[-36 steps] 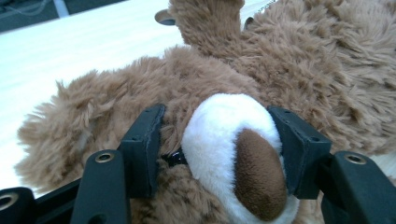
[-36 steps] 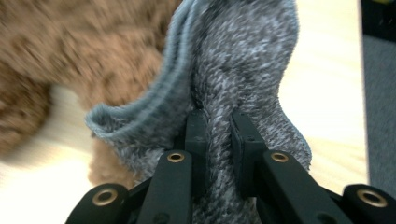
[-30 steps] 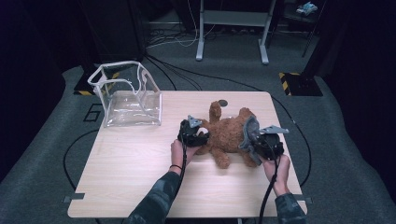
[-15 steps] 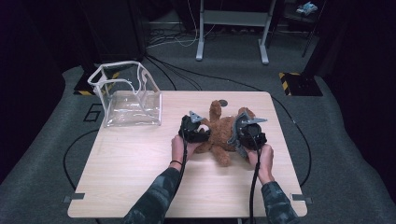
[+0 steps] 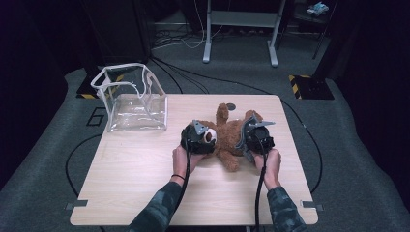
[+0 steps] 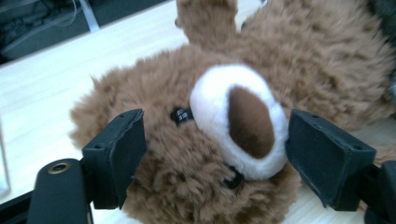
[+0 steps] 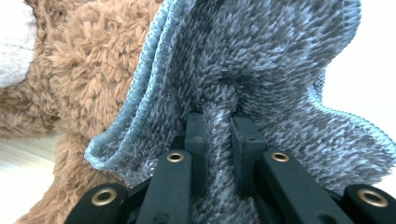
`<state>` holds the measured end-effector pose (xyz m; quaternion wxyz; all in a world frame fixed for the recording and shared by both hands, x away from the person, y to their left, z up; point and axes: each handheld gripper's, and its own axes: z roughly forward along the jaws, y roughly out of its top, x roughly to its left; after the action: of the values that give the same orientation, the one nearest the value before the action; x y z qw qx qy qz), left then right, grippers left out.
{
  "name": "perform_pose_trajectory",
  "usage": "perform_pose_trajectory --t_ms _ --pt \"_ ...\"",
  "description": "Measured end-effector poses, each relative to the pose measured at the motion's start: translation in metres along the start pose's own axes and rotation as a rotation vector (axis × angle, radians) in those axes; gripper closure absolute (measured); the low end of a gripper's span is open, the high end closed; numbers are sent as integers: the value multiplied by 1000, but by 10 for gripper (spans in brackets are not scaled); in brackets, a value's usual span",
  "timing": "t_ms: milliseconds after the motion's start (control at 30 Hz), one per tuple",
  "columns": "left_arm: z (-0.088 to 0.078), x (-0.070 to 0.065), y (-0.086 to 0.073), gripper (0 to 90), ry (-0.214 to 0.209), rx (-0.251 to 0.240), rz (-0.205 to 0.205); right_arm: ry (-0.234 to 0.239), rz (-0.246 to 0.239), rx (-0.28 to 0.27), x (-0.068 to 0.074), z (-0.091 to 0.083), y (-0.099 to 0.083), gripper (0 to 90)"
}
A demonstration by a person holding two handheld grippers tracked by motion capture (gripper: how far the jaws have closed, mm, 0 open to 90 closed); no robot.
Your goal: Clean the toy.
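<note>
The teddy bear [image 5: 227, 137] lies mid-desk [image 5: 135, 169]; the left hand-held gripper [image 6: 215, 149] has just been spreading its jaws, the bear's head between them, unpressed, likely letting go; the right hand-held gripper [image 7: 218, 140] pinches the grey cloth [image 7: 261, 65] against the bear, having slid inward since earlier.

We see a brown plush bear [image 5: 227, 137] with a white muzzle [image 6: 243, 116] and a dark brown nose patch on it; its eyes are small and black. The cloth [image 7: 261, 60] on the bear is grey fleece, flecked light and dark, edged with pale blue stitching. Both tools are black: the left tool [image 6: 212, 158] and the right tool [image 7: 218, 135], the latter with brass-coloured rivets. The bench [image 5: 145, 183] is pale wood grain. On its far left stands a clear bag [image 5: 128, 99] trimmed in white. The floor [image 5: 43, 174] is grey carpet.
</note>
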<state>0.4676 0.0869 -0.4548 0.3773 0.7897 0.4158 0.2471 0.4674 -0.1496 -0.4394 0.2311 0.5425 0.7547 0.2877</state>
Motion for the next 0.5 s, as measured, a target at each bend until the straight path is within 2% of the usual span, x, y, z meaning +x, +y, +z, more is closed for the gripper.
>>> perform_pose_trajectory --t_ms 100,200,333,500 --pt "10 -6 -4 239 30 16 24 12 9 -5 -1 -1 0 788" --pt "14 -9 -2 368 56 23 49 18 23 -32 -6 -8 -2 783" --pt "15 -3 4 441 33 51 12 16 39 -75 -12 -21 -4 782" --pt "16 5 16 454 -2 102 -35 20 16 -120 -14 -37 -7 782"
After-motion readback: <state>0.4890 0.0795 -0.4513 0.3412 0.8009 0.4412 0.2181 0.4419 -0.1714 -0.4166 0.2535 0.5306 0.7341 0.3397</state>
